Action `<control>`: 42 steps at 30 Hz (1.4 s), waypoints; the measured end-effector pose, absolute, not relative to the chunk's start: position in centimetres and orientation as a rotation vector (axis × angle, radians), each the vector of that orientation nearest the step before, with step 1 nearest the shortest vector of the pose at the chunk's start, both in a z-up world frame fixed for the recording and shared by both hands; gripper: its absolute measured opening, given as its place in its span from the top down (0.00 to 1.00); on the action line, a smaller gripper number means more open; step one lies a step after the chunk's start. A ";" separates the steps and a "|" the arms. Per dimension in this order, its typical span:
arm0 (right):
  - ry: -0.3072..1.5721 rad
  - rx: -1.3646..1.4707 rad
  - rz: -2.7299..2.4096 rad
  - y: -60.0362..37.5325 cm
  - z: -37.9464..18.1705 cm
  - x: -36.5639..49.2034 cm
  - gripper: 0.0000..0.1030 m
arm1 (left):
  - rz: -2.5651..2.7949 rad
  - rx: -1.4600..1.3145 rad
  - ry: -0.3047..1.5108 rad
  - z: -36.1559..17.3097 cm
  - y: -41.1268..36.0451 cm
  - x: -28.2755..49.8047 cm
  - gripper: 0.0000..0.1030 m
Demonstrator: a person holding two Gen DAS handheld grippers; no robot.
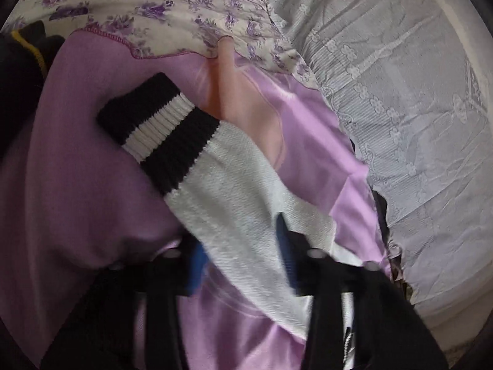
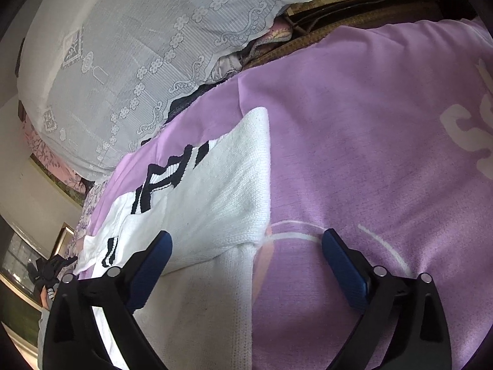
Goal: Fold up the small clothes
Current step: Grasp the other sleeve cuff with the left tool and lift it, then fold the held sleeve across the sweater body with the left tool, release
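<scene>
Only part of a word can be read: large white letters, seemingly "S" and "C", printed on the lilac fleece blanket (image 2: 354, 141) at the far right, the rest cut off.

Lilac blanket (image 2: 369, 123), white knit garment (image 2: 215, 191) on it

Your left tool (image 1: 243, 256) is motion-blurred where it meets the white sweater (image 1: 234, 191), so its grip is unreadable, while the blanket's white lettering (image 2: 468, 135) is cut off at the right-wrist view's edge.
</scene>
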State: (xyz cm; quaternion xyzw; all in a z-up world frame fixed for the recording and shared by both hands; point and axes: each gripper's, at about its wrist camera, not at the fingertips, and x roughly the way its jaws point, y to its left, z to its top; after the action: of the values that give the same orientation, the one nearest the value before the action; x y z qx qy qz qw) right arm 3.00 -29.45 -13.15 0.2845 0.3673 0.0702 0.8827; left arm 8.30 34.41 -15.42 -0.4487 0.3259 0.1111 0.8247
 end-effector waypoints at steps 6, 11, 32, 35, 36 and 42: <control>0.768 0.591 0.145 -29.5 -13.1 3.0 0.03 | 0.204 -0.953 0.659 -14.9 34.6 6.9 0.94; 0.768 0.591 0.145 -29.5 -13.1 3.0 0.03 | 0.175 -0.733 0.647 -10.2 30.2 7.3 0.94; 0.771 0.591 0.144 -29.5 -13.1 3.1 0.03 | -0.098 -0.213 0.670 -3.5 8.1 9.1 0.95; 0.772 0.590 0.144 -29.5 -13.1 3.1 0.03 | -0.141 -0.188 0.677 -3.6 5.5 9.2 0.95; 0.772 0.591 0.144 -29.5 -13.1 3.1 0.03 | -0.154 -0.181 0.679 -3.7 4.7 9.3 0.95; 0.774 0.591 0.142 -29.5 -13.0 3.1 0.03 | -0.250 -0.146 0.690 -4.0 -0.7 9.2 0.95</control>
State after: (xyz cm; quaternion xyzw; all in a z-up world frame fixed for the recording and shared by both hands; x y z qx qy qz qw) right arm 3.06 -29.45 -13.00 0.2838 0.3714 0.0684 0.8814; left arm 9.20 -0.69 -3.98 -0.0714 0.3368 -0.1221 0.9309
